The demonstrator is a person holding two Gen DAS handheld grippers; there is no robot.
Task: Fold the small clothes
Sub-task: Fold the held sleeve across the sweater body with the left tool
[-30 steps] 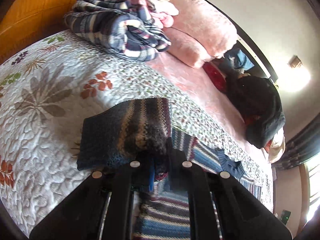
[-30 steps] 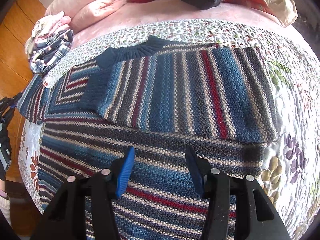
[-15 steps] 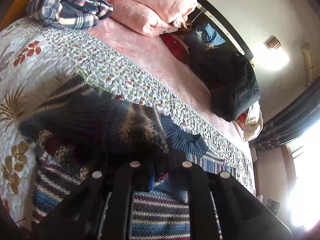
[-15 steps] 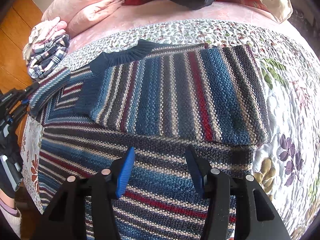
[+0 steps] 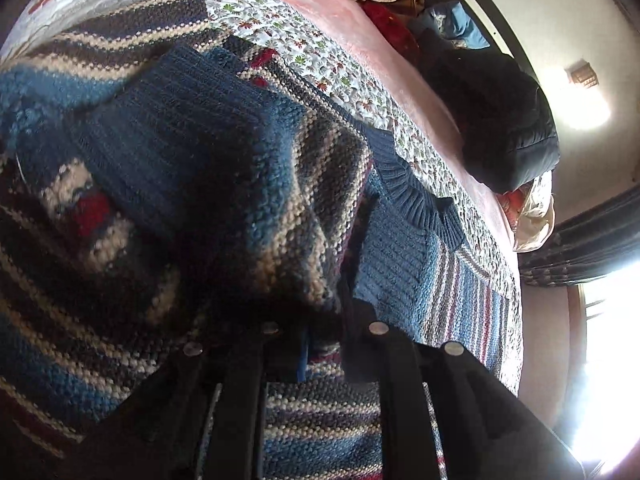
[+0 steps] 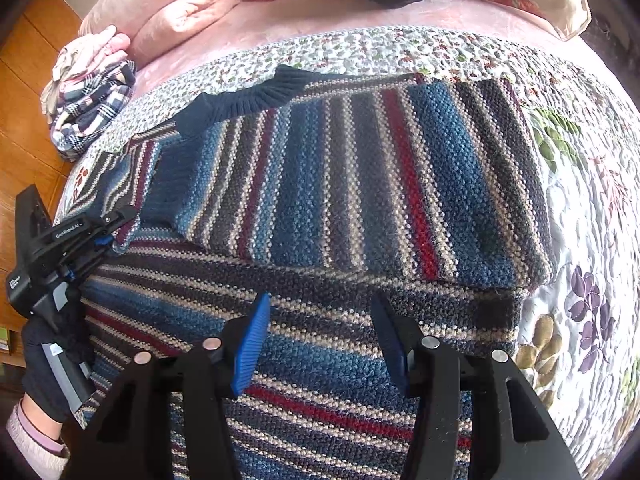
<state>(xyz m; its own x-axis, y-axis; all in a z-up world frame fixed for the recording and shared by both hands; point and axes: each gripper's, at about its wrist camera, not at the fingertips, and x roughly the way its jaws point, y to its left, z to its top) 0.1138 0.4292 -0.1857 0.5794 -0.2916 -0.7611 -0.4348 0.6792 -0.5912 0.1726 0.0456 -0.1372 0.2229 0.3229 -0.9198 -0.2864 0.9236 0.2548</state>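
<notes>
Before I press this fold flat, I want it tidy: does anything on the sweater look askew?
The left sleeve is not laid down: the left gripper holds it bunched over the sweater. The dark collar is rumpled and pokes past the top edge. The right gripper hangs open above the stripes. Nothing looks damaged.

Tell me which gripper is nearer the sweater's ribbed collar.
Left. The left gripper holds a sleeve over the sweater's shoulder area, just below the ribbed collar. The right gripper hovers open over the lower body, farther from it.

My left gripper [image 5: 324, 344] pinches a sleeve of the striped blue, grey and red knitted sweater [image 5: 208, 184]. It drapes over the sweater's body, on the floral quilted bedspread [image 5: 320, 64].
</notes>
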